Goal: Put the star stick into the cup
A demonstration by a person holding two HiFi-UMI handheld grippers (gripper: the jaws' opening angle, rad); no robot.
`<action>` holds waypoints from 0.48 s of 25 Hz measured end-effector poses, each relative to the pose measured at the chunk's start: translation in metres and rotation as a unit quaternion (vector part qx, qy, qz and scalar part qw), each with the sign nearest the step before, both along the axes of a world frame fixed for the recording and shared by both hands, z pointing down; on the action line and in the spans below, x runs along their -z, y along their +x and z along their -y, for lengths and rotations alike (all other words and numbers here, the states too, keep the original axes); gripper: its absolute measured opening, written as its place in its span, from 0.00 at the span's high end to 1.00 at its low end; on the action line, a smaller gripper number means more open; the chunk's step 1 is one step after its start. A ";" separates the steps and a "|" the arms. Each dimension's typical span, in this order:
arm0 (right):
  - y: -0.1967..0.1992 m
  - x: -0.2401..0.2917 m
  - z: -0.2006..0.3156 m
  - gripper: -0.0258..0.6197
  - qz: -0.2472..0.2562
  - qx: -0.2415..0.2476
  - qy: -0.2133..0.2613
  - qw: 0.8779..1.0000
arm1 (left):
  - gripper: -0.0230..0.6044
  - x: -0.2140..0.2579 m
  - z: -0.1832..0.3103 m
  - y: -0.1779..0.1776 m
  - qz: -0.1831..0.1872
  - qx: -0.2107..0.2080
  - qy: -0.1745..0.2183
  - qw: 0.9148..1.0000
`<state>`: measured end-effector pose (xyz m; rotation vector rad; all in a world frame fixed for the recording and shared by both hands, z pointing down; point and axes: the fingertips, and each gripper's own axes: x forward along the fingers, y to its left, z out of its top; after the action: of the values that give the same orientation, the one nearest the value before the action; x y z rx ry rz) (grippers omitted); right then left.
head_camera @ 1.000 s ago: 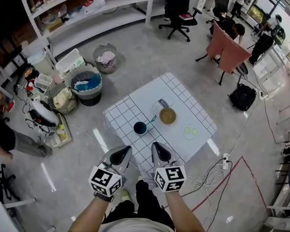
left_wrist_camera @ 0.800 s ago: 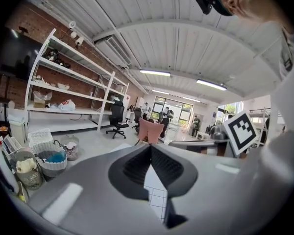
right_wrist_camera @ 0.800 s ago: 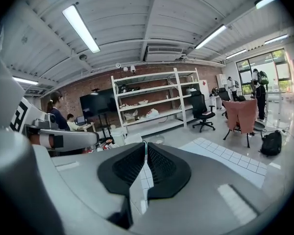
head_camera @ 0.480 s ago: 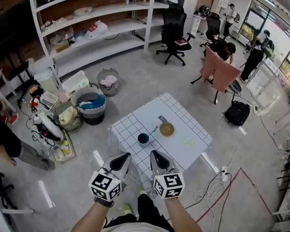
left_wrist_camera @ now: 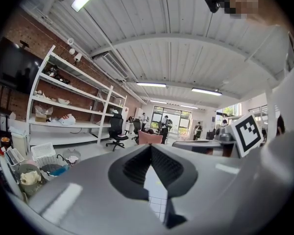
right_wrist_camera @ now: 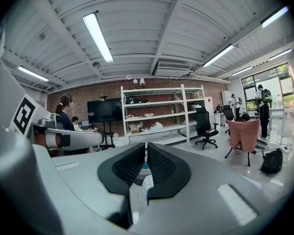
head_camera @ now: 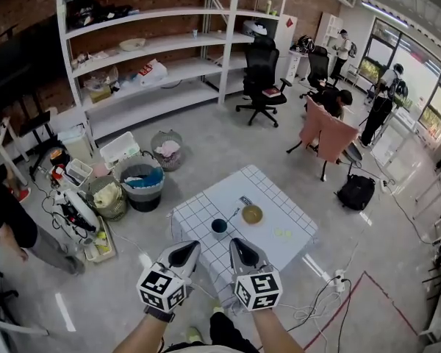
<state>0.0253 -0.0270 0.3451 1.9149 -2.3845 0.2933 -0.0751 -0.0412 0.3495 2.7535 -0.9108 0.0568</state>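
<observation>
A white gridded table (head_camera: pixel 275 206) stands on the floor ahead of me and well below. On it sit a dark blue cup (head_camera: pixel 219 226) and a yellowish bowl (head_camera: pixel 252 214). A thin teal stick (head_camera: pixel 234 214) lies between them; its star end is too small to make out. My left gripper (head_camera: pixel 194 245) and right gripper (head_camera: pixel 234 240) hang side by side short of the table's near edge. Both are shut with nothing in them. In the left gripper view the left gripper (left_wrist_camera: pixel 151 146) points over the table, and the right gripper (right_wrist_camera: pixel 145 146) shows a sliver of it.
Bins (head_camera: pixel 140 182) and a wire basket (head_camera: pixel 167 148) stand left of the table, with white shelves (head_camera: pixel 154 57) behind. A black office chair (head_camera: pixel 261 79), a pink chair (head_camera: pixel 328 135) and a black bag (head_camera: pixel 355 192) are to the right. Cables (head_camera: pixel 316 279) trail on the floor. A person (head_camera: pixel 7 223) stands at the left.
The head view has tilted up and drawn back: the table looks smaller and farther, and more of the shelves shows. Both grippers keep their place in the view, still shut.
</observation>
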 end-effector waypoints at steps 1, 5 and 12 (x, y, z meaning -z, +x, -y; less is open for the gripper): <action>-0.001 0.005 -0.003 0.92 -0.001 0.000 0.004 1.000 | 0.95 0.004 -0.002 -0.002 0.000 0.001 0.001 1.000; -0.003 0.027 -0.011 0.92 -0.004 -0.001 0.024 1.000 | 0.95 0.021 -0.009 -0.007 -0.003 0.003 0.012 1.000; -0.012 0.056 -0.027 0.92 -0.010 0.003 0.049 0.999 | 0.95 0.048 -0.022 -0.018 -0.012 0.009 0.032 0.999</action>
<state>0.0132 -0.0002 0.2896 1.9413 -2.4347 0.1596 -0.0926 -0.0190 0.3014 2.7976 -0.9482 -0.0079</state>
